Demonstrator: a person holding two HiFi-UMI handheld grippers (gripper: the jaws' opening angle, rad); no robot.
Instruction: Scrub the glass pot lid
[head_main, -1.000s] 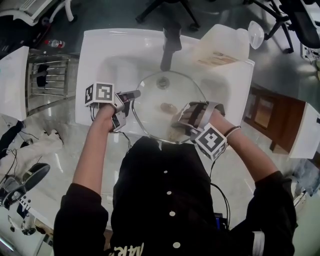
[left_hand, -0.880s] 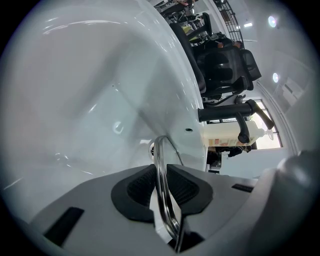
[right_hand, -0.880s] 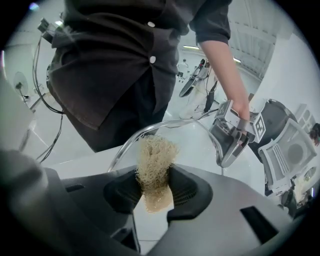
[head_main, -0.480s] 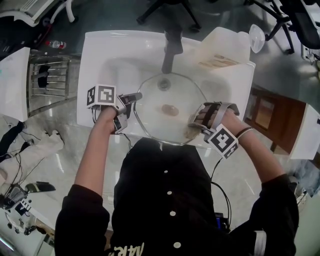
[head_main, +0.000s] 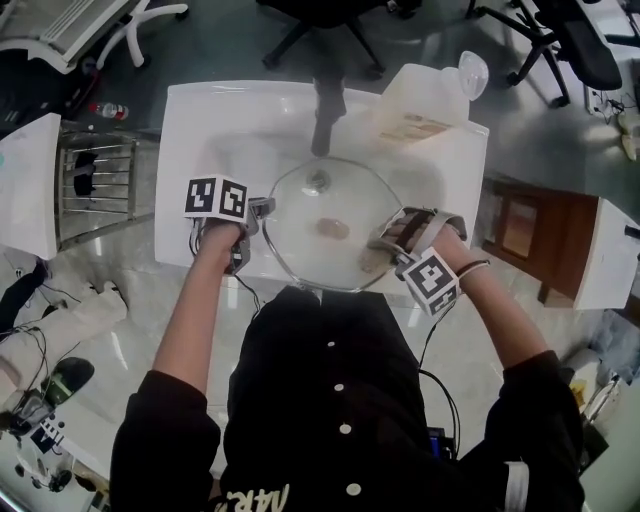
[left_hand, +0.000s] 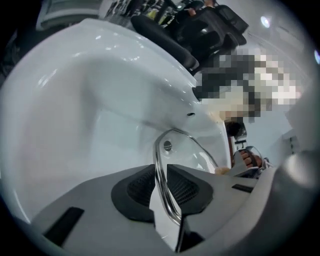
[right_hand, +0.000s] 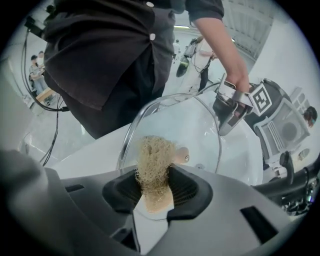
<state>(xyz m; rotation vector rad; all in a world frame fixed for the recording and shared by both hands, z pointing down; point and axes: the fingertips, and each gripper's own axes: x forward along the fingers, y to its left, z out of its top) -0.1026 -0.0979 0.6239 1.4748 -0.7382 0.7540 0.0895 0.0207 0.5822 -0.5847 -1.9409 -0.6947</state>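
My left gripper (head_main: 263, 208) pinches the lid (head_main: 325, 215) by its rim, jaws just easing wider; my right gripper (head_main: 383, 248) clamps the scourer (right_hand: 152, 160), mid-scrub. Next: sweep across it, firmly.

sink (head_main: 200, 110): one, my landmark
glass pot lid (head_main: 310, 245): one, over the sink's bowl
scrubber (right_hand: 154, 165): one, at the sink's near right
faucet (head_main: 325, 105): one, at the sink's back
plastic jug (head_main: 430, 95): one, sink's far right corner
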